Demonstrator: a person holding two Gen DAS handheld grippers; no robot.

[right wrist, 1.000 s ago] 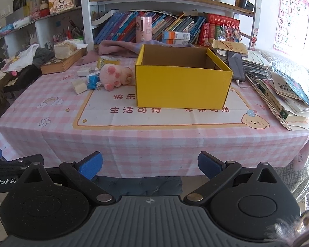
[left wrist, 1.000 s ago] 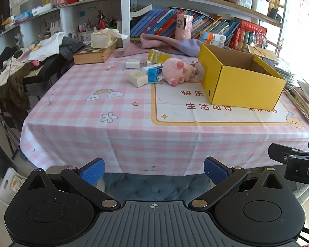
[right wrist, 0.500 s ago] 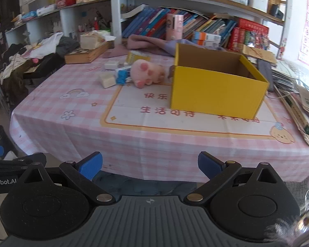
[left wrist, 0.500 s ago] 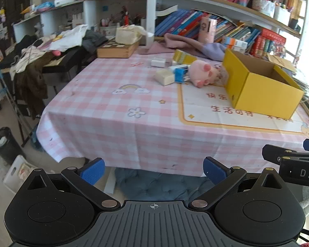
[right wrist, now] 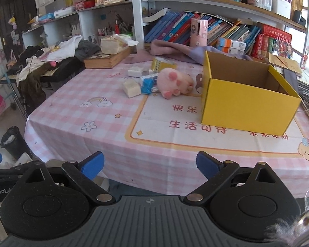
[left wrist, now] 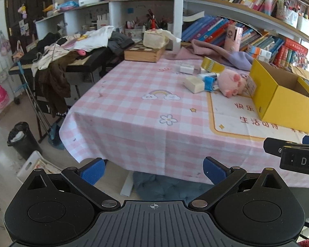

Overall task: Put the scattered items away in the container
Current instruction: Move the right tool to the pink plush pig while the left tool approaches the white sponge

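Compared with a second ago, the yellow box (right wrist: pixel 247 100) and the scattered items are seen further to the right in both wrist views, and more of the desk's left corner and the floor is taken in; the right claw's jaws have just been closing a little, with nothing between them.

No item is yet grasped, so the approach step is judged to be in hand. The plush pig (right wrist: pixel 174 82) is found ahead of the right claw (right wrist: pixel 149 163) and well apart from it, lying on its side just beside the box's left wall. A cream block (right wrist: pixel 131 88), a blue-and-white packet (right wrist: pixel 148 83), a small white box (right wrist: pixel 135 72) and a yellow carton (right wrist: pixel 161 64) are clustered just beyond the pig, to its left.

The box stands upright and open; what can be seen of its interior is bare cardboard, though its floor is partly hidden by the near wall.

Both claws are held wide open and empty, short of the desk (right wrist: pixel 113 135) edge. The left claw (left wrist: pixel 153 169) is placed likewise, ahead-right of it the same cluster. A reach across the desk is called for next, with jaws lowered around one item, probably the pig.
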